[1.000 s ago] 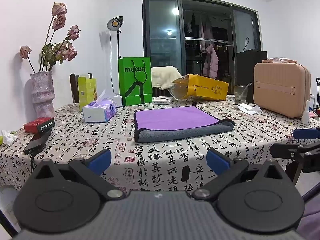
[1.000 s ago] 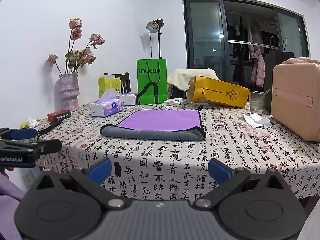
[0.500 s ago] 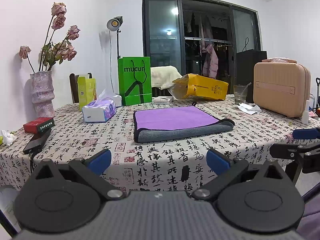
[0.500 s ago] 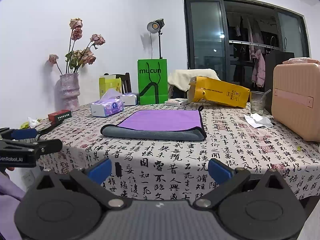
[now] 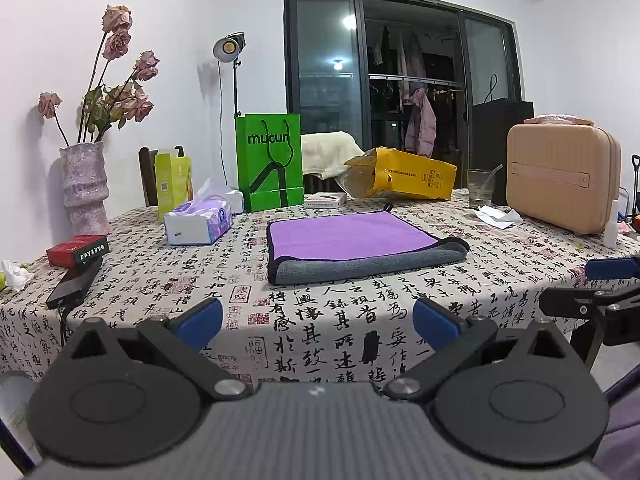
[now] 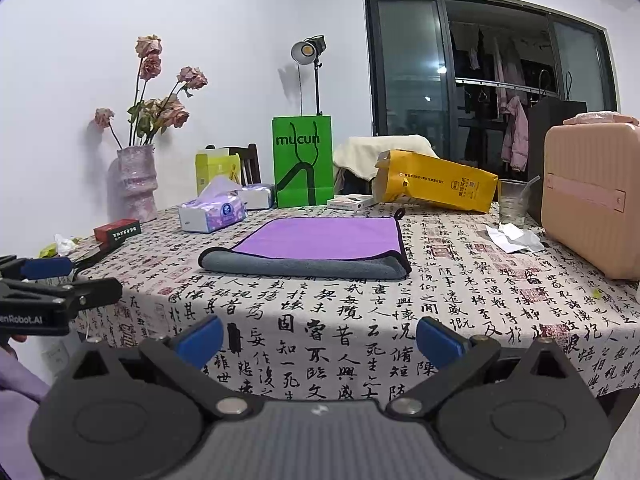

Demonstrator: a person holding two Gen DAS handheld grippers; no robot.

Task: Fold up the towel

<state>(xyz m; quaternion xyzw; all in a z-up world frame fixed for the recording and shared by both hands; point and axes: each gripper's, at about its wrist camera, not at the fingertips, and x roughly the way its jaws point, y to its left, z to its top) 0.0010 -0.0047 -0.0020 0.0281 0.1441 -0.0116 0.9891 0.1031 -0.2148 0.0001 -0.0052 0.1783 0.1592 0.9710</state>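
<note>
Nothing is shifting between the earlier frames and this one: the calligraphy-print tablecloth (image 5: 360, 312), the beige hard case (image 5: 562, 178) on its right side and the green "mucun" paper bag (image 5: 269, 168) at the back are all sitting just where they were. The purple-and-grey towel (image 5: 356, 246), folded over once with its grey side showing along the near edge, is lying flat mid-table, well apart from both tools. The left gripper (image 5: 318, 320) and the right gripper (image 6: 320, 334) are hovering off the near table edge with their blue-tipped fingers spread wide, gripping nothing.

A table (image 5: 332, 344) draped in a cloth printed with black calligraphy carries a folded purple-and-grey towel (image 5: 352, 246) at its middle, a tissue pack (image 5: 198, 222), a green bag (image 5: 269, 162), a yellow bag (image 5: 404, 174), a pink vase (image 5: 83, 188), a red box (image 5: 78, 250), a glass (image 5: 480, 188) and a beige case (image 5: 562, 178).
</note>
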